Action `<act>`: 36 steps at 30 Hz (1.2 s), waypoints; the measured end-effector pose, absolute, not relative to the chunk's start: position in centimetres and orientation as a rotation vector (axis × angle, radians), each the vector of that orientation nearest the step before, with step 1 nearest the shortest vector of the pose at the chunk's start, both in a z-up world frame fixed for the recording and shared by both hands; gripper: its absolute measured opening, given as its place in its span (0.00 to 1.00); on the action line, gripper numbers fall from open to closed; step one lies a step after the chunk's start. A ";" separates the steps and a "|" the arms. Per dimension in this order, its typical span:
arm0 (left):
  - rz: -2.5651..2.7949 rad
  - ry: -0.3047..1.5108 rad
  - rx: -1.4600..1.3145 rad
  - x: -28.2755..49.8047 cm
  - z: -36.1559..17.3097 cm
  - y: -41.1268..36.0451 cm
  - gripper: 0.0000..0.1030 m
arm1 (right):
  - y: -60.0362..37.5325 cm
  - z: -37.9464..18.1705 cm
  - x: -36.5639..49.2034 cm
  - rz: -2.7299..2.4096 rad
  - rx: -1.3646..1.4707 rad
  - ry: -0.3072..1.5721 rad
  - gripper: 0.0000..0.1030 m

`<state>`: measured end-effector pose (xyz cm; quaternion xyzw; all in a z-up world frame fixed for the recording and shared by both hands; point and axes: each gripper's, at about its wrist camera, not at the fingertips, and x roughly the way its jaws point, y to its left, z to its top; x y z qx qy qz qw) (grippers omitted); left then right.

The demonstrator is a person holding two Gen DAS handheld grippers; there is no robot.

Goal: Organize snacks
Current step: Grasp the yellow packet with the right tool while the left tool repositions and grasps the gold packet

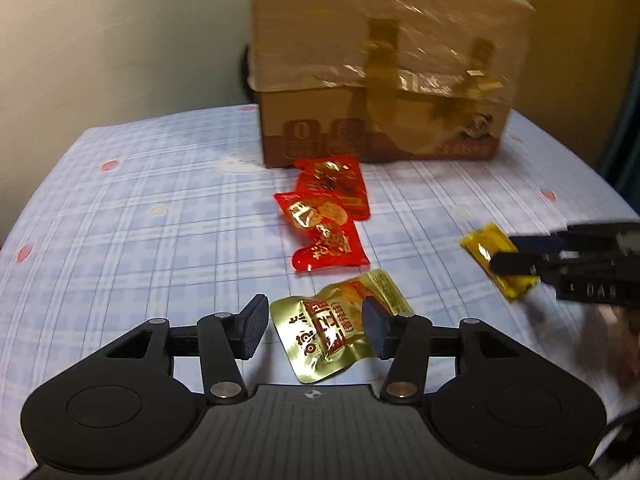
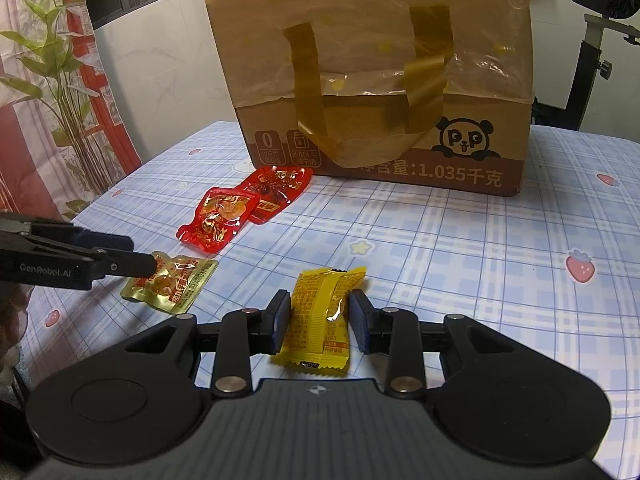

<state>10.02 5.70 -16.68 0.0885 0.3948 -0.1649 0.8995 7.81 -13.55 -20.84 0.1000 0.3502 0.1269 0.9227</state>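
- A tall brown cardboard box [image 2: 372,80], taped with yellowish strips, stands at the far side of the blue-checked tablecloth [image 2: 460,240].
- 2 red foil snack packets [image 2: 240,208] overlap just in front of the box's left corner.
- The left gripper [image 1: 316,330] has its jaws apart around a gold foil snack packet [image 1: 336,332], nearer than the red ones; the right pad overlaps it, the left pad stands clear.
- The right gripper [image 2: 320,320] has its jaws closed against the sides of a yellow plastic snack packet [image 2: 320,320], in front of the box's middle.
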 end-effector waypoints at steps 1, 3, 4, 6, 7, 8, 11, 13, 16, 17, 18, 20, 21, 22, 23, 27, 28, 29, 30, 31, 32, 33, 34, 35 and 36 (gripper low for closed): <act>-0.346 0.818 0.205 10.1 -16.7 5.8 0.53 | -13.5 -20.8 7.8 0.260 0.206 0.719 0.34; -0.357 0.819 0.244 10.2 -16.8 6.1 0.53 | -13.5 -20.8 7.8 0.259 0.204 0.719 0.34; -0.366 0.819 0.253 10.3 -16.8 6.4 0.53 | -13.5 -20.8 7.8 0.260 0.204 0.719 0.34; -0.400 0.822 0.256 10.5 -17.0 6.8 0.53 | -13.6 -20.8 7.8 0.260 0.205 0.719 0.34; -0.421 0.825 0.256 10.6 -17.0 7.0 0.53 | -13.6 -20.8 7.8 0.260 0.205 0.719 0.34; -0.443 0.824 0.265 10.6 -17.1 7.0 0.54 | -13.6 -20.8 7.8 0.260 0.204 0.719 0.34; -0.482 0.806 0.306 10.5 -17.3 6.4 0.56 | -13.6 -20.8 7.8 0.260 0.205 0.719 0.34; -0.513 0.799 0.320 10.6 -17.5 6.2 0.59 | -13.6 -20.8 7.8 0.260 0.206 0.719 0.34; -0.541 0.786 0.329 10.9 -18.0 6.0 0.65 | -13.5 -20.8 7.8 0.260 0.204 0.720 0.34; -0.541 0.781 0.324 11.2 -18.2 6.0 0.67 | -13.6 -20.8 7.8 0.260 0.204 0.720 0.34; -0.539 0.780 0.315 11.4 -18.2 6.0 0.69 | -13.6 -20.8 7.8 0.260 0.202 0.720 0.34; -0.536 0.786 0.290 12.0 -18.4 5.9 0.70 | -13.5 -20.8 7.8 0.259 0.200 0.721 0.34; -0.531 0.787 0.282 12.2 -18.4 5.8 0.70 | -13.5 -20.8 7.8 0.258 0.199 0.720 0.34; -0.525 0.787 0.274 12.4 -18.5 5.6 0.70 | -13.5 -20.8 7.8 0.257 0.196 0.721 0.34; -0.519 0.786 0.267 12.6 -18.5 5.4 0.70 | -13.5 -20.8 7.8 0.258 0.196 0.721 0.34; -0.498 0.787 0.222 12.9 -18.8 4.6 0.70 | -13.5 -20.8 7.8 0.258 0.195 0.721 0.34; -0.503 0.787 0.216 12.9 -18.9 4.4 0.70 | -13.5 -20.8 7.8 0.257 0.193 0.721 0.34; -0.513 0.788 0.213 12.9 -18.9 4.3 0.70 | -13.5 -20.8 7.8 0.257 0.192 0.721 0.34; -0.520 0.791 0.211 12.8 -18.9 4.3 0.70 | -13.4 -20.8 7.8 0.257 0.191 0.721 0.34; -0.526 0.794 0.206 12.7 -18.9 4.3 0.70 | -13.4 -20.8 7.8 0.257 0.191 0.721 0.34; -0.532 0.799 0.200 12.5 -18.9 4.3 0.70 | -13.5 -20.8 7.8 0.257 0.191 0.721 0.34; -0.535 0.801 0.199 12.2 -18.9 4.4 0.70 | -13.4 -20.8 7.8 0.257 0.191 0.721 0.34; -0.540 0.803 0.199 11.9 -18.9 4.4 0.70 | -13.4 -20.8 7.8 0.257 0.191 0.721 0.34; -0.544 0.805 0.200 11.6 -18.9 4.4 0.70 | -13.4 -20.8 7.8 0.257 0.191 0.721 0.34; -0.544 0.807 0.202 11.2 -18.8 4.4 0.70 | -13.4 -20.8 7.8 0.257 0.191 0.721 0.34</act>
